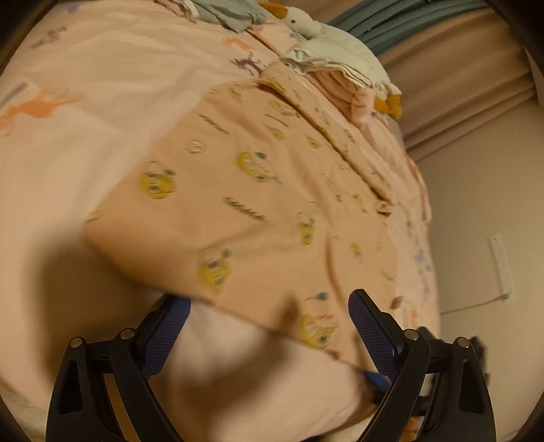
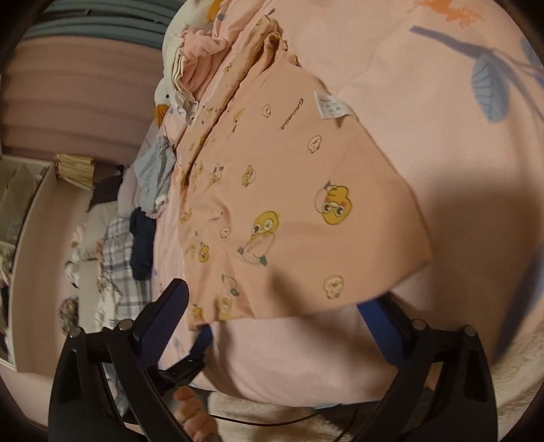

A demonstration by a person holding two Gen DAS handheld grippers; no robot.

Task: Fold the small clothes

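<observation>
A peach garment [image 1: 258,204] printed with yellow ducks lies flat on the pink bed sheet [image 1: 102,119]. My left gripper [image 1: 272,312] stands open at its near hem. The left finger's tip is tucked under the cloth edge and the right finger rests above the fabric. In the right wrist view the same garment [image 2: 289,204] shows a white care label [image 2: 331,105]. My right gripper [image 2: 275,309] is open over the near hem, and its right fingertip is hidden beneath the cloth. A blue pad of the other gripper [image 2: 200,343] shows beside it.
A white goose plush [image 1: 316,27] and a stack of folded clothes [image 1: 340,81] sit at the bed's far end. Grey-blue [image 2: 153,173] and navy [image 2: 142,241] clothes lie along the bed's edge. A hand [image 2: 193,408] shows below. Curtains and a wall border the bed.
</observation>
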